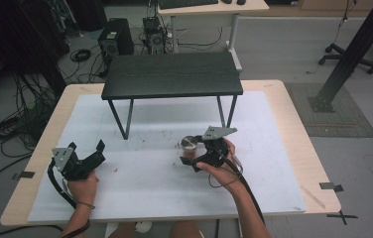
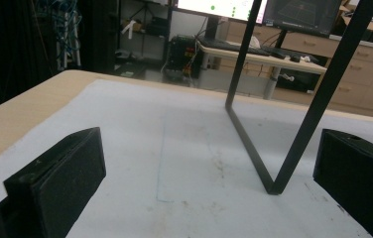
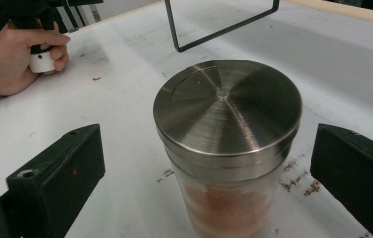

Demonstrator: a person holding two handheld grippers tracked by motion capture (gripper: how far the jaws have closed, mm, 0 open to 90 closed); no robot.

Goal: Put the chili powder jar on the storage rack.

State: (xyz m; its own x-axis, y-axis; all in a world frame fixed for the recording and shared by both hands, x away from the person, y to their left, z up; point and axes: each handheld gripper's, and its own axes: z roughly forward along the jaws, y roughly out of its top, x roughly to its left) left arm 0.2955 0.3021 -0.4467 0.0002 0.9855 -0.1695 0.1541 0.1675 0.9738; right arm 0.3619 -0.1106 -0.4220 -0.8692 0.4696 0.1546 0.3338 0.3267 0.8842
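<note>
1. Between the jaws of our right gripper (image 3: 204,183) stands the shaker jar (image 3: 226,148), upright on the white mat (image 1: 150,183) near the small black bench (image 1: 172,74); the jaws are spread and not touching it.
2. Its steel lid (image 3: 226,106) looks slick, and the clear body, probably glass, rigid but breakable.
3. We'd grip the body below the lid.
4. Our left gripper (image 1: 86,151) rests spread, holding nothing.

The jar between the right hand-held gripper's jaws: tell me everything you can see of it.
The jar stands upright on the white mat, in front of the small black table. Its clear body holds reddish-brown powder, and a brushed metal lid with a closed flap caps it. The right hand-held gripper brackets it, jaws open, touching neither side.
</note>
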